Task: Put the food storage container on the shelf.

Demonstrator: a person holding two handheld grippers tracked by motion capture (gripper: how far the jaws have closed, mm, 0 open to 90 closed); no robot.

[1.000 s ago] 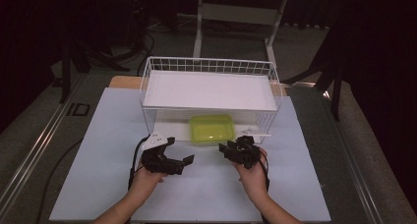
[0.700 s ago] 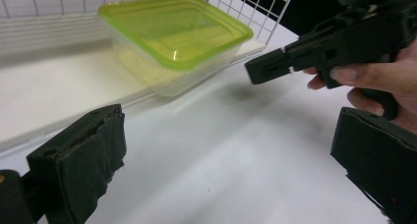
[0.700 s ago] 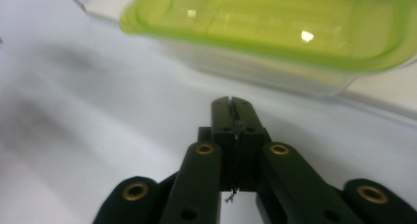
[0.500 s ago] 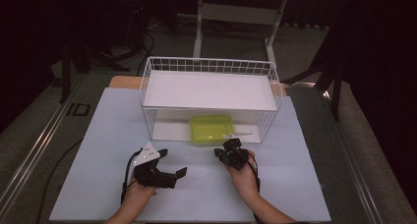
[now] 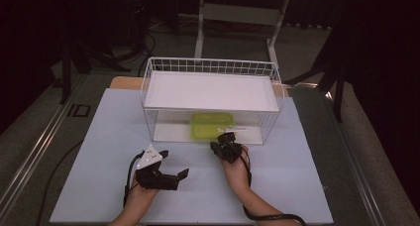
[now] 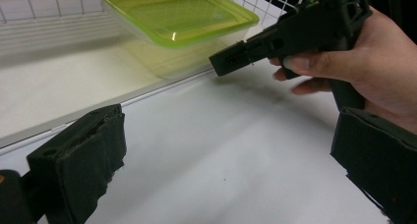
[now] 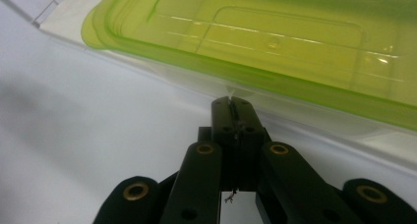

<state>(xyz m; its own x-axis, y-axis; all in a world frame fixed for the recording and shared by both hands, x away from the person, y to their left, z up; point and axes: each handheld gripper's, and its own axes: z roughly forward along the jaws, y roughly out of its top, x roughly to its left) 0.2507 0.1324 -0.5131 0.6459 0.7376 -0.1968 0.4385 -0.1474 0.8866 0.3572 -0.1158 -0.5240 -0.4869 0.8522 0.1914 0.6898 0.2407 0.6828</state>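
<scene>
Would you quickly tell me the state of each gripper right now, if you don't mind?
Left gripper: open, nothing between its jaws.
Right gripper: shut, jaws together at the edge of the green-lidded container; it holds nothing.

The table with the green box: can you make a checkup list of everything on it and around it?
Surface: white table top, bare and clean.
Job's things: green-lidded container on the bottom shelf of the white wire rack.
Clutter: nothing seen.
Grippers: left gripper open, holding nothing; right gripper shut, tips at the container's near rim, whether they pinch it cannot be told.
Cables: black cable trailing from the right gripper.
Surroundings: dark room, a white table frame behind.
</scene>
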